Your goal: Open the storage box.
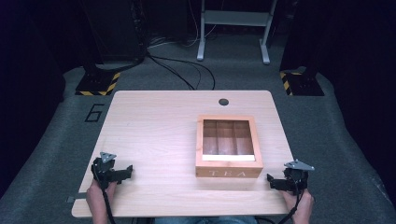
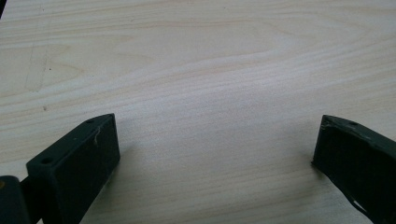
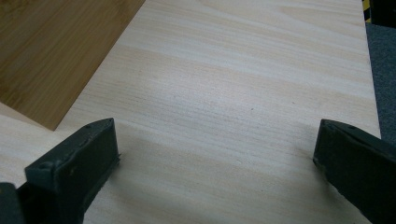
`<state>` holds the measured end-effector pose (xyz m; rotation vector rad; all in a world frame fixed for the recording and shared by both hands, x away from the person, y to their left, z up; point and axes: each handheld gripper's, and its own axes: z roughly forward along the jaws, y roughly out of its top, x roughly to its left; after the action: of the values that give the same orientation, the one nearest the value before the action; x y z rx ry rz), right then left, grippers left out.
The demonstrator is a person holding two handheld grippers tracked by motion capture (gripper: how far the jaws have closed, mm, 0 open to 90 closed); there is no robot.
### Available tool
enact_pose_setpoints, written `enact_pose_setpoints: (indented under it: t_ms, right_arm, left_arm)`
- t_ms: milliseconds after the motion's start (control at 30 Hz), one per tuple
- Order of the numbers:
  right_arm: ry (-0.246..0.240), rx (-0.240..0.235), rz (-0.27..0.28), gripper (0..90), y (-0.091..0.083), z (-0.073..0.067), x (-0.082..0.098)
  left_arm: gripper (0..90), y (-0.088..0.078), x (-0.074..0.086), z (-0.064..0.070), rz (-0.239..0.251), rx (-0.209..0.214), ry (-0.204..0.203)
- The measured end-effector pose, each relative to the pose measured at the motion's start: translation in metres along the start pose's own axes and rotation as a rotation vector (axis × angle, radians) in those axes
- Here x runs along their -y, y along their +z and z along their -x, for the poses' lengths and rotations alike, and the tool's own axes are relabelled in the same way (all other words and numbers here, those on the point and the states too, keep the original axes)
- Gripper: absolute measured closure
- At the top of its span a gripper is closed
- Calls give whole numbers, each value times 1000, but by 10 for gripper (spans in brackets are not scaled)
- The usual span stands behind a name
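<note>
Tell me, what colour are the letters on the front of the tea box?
White, on the tea box; the high view shows them best.

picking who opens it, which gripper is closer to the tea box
Right. The right gripper sits just off the tea box's near right corner; the left gripper is well off to its left.

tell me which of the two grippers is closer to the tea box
The right gripper: it sits just off the tea box's front right corner, while the left gripper rests far across the bare table.
</note>
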<state>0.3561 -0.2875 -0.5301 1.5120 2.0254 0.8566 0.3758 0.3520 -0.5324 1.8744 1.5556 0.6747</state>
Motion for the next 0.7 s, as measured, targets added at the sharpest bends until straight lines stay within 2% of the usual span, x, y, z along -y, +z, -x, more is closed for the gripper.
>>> enact_pose_setpoints:
  t_ms: [633,700]
  right_arm:
    - [11,-1,-5,0,1,-1,-1]
    - [-6,-10,-13,0,1,0,-2]
  left_arm:
    - [4,0,0,0,-2,-3,-3]
    - [4,0,0,0,0,-3,-3]
